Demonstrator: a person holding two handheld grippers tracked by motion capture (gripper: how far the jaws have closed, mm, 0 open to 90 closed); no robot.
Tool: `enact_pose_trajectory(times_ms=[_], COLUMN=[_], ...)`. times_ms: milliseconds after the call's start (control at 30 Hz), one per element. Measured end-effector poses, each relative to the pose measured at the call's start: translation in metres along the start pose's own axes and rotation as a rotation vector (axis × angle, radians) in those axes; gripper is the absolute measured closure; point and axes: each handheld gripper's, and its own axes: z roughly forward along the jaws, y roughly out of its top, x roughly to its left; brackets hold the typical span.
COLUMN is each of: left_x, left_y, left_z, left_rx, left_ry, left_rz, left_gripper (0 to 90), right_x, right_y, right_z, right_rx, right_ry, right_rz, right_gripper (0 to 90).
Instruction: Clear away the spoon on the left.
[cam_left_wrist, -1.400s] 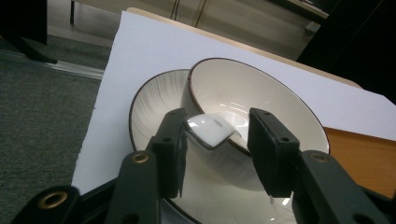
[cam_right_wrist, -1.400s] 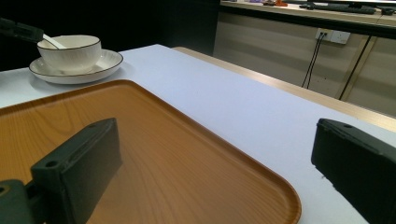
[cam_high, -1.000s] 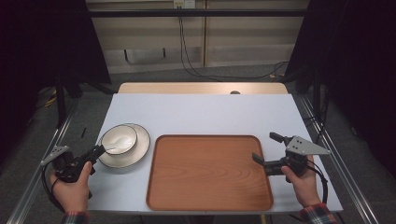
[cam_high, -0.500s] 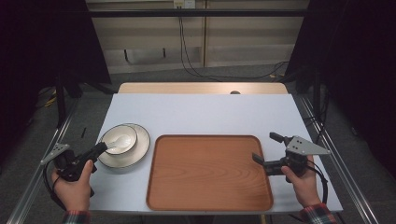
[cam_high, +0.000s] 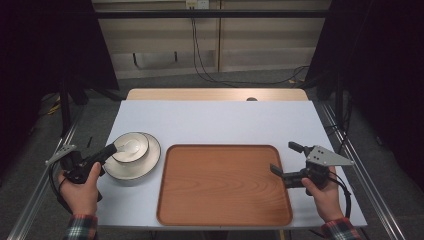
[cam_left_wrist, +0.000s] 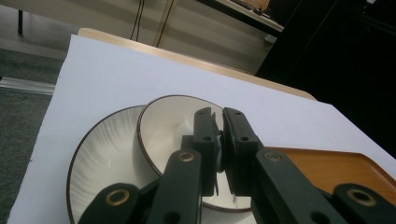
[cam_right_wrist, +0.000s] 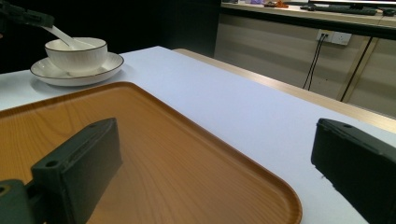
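A white bowl (cam_high: 135, 142) stands on a white plate (cam_high: 148, 162) at the table's left, with a white spoon (cam_right_wrist: 63, 36) resting in it. My left gripper (cam_high: 111, 148) reaches the bowl's near rim. Its jaws have just been closing and now stand nearly together on the spoon's thin handle (cam_left_wrist: 217, 140), as the left gripper view (cam_left_wrist: 219, 114) shows. The right gripper view shows that gripper (cam_right_wrist: 28, 16) holding the handle above the bowl (cam_right_wrist: 77, 55). My right gripper (cam_high: 283, 158) hovers open over the right edge of the wooden tray (cam_high: 225, 220), with nothing between its jaws (cam_right_wrist: 215, 135).
The tray (cam_right_wrist: 163, 154) takes up the table's middle and near right and has a raised rim. Bare white tabletop (cam_high: 220, 122) lies behind it. A wooden strip (cam_high: 215, 94) runs along the far edge, and metal rails flank both sides.
The left gripper's jaws have drawn together on the spoon handle at the bowl's rim. The right hand has not moved.
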Motion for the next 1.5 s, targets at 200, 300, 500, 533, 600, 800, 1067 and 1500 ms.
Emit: enact_pose_trajectory(times_ms=[200, 300, 500, 533, 600, 800, 1067, 1500], left_x=[-0.003, -0.006, -0.012, -0.012, -0.013, -0.022, -0.028, -0.022], left_y=[0.007, 0.012, 0.019, 0.02, 0.021, 0.027, 0.026, 0.019], left_z=[0.011, 0.018, 0.033, 0.035, 0.039, 0.06, 0.074, 0.084], left_rx=[0.0, -0.016, -0.034, -0.03, -0.04, -0.048, -0.058, -0.088], left_ry=[0.001, -0.003, -0.007, -0.009, -0.006, -0.029, -0.044, -0.045], left_rz=[0.001, -0.001, -0.001, 0.008, 0.001, 0.004, 0.022, 0.013], left_gripper=[84.4, 84.4, 84.3, 84.3, 84.4, 84.4, 82.8, 81.1], right_x=[-0.003, -0.003, -0.004, -0.004, -0.004, -0.004, -0.004, -0.002], right_y=[0.0, 0.0, -0.001, -0.001, -0.001, 0.0, -0.001, -0.001], right_z=[0.001, 0.003, 0.002, 0.002, 0.001, -0.001, -0.001, 0.001], right_rx=[-0.003, -0.01, -0.005, -0.011, -0.007, -0.008, -0.002, -0.004], right_ry=[-0.003, -0.001, 0.013, 0.003, 0.004, 0.001, 0.007, 0.0], right_rz=[0.008, 0.013, 0.008, 0.011, 0.015, 0.014, 0.011, 0.003], right_gripper=[1.3, 1.4, 1.3, 1.3, 1.3, 1.3, 1.3, 1.3])
